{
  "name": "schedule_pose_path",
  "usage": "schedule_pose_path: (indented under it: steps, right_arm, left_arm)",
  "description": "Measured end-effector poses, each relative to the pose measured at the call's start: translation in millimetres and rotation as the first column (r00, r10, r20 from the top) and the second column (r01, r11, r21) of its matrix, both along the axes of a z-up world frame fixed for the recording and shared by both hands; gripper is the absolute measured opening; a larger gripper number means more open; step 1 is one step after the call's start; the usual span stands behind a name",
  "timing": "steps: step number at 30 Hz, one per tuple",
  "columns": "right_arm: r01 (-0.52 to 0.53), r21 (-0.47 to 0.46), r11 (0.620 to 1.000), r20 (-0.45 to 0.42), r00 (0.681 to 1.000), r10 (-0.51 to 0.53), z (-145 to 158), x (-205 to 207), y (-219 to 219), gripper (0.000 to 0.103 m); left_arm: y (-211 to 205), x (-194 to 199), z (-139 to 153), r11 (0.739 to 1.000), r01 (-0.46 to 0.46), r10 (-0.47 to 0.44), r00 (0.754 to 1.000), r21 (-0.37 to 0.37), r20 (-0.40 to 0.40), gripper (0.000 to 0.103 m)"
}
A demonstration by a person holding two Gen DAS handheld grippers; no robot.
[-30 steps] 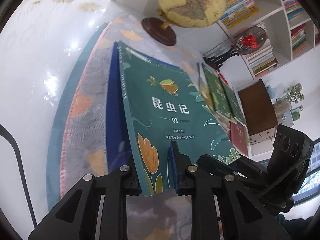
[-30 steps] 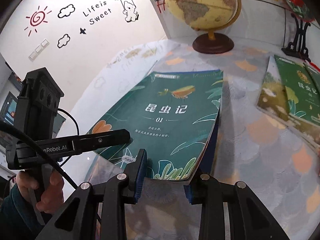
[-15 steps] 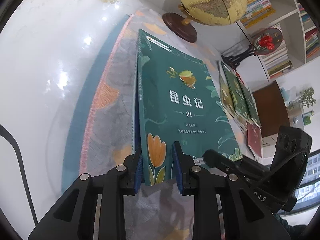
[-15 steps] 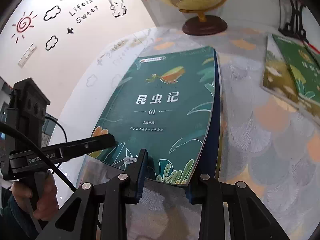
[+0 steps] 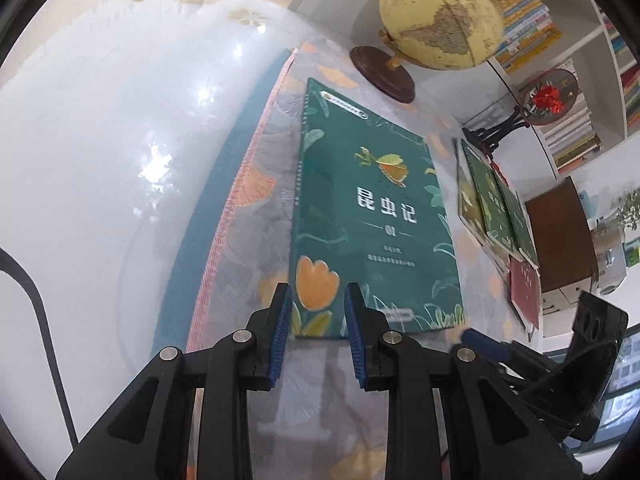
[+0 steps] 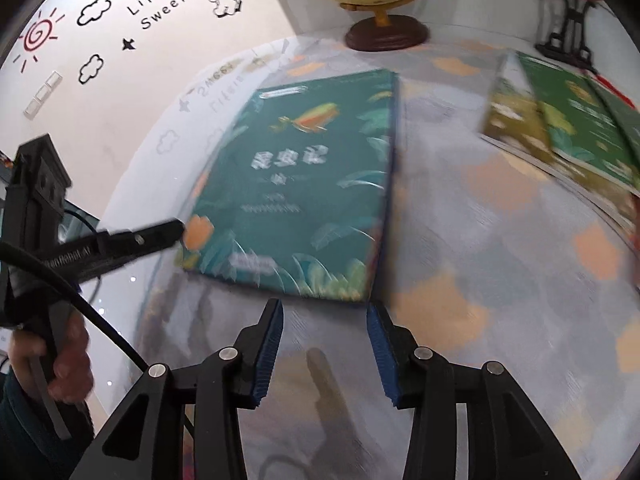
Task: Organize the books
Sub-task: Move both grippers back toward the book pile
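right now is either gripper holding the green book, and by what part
Nothing is held. The left gripper is open around the green book's near edge, not clamped on it. The right gripper is open, just short of that edge.

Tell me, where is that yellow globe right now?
The globe stands on its dark round base at the far end of the patterned tablecloth, just beyond the top edge of the big green book, in front of the bookshelves.

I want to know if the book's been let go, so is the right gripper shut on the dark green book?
No, the right gripper is open, short of the dark green book's near edge.
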State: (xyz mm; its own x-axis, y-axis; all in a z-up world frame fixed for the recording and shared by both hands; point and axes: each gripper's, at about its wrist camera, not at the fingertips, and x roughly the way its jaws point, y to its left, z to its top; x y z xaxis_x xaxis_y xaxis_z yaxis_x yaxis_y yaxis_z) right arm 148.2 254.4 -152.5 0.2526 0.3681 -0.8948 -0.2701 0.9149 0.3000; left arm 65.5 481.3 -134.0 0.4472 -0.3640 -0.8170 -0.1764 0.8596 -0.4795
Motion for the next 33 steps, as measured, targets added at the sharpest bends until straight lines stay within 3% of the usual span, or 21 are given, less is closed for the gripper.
schedule_pose_path:
  steps: [5, 11, 20, 26, 33]
  right_arm:
    - [0.047, -0.060, 0.997, 0.044, 0.998, -0.045, 15, -22, -55, 0.048]
    - [0.120, -0.014, 0.993, 0.072, 0.990, -0.118, 32, -22, -130, 0.048]
    - [0.018, 0.039, 0.999, 0.089, 0.996, -0.021, 42, -25, -249, 0.050]
    - [0.049, 0.119, 0.992, 0.034, 0.998, -0.054, 36, -17, -322, 0.050]
    - [0.046, 0.172, 0.984, 0.019, 0.999, -0.050, 38, -29, -362, 0.050]
  left_arm:
    - [-31, -22, 24, 1.000, -0.008, 0.007, 0.999, 0.025, 0.038, 0.023]
    - [-114, -40, 52, 0.998, 0.022, -0.027, 0.996, 0.060, 0.084, 0.025]
    - [-254, -72, 67, 0.997, -0.073, 0.073, 0.993, -0.010, 0.089, 0.025]
    - [-334, -115, 85, 0.996, -0.079, 0.075, 0.993, 0.051, 0.088, 0.025]
    - [-383, -164, 109, 0.984, -0.108, 0.093, 0.989, 0.140, 0.112, 0.025]
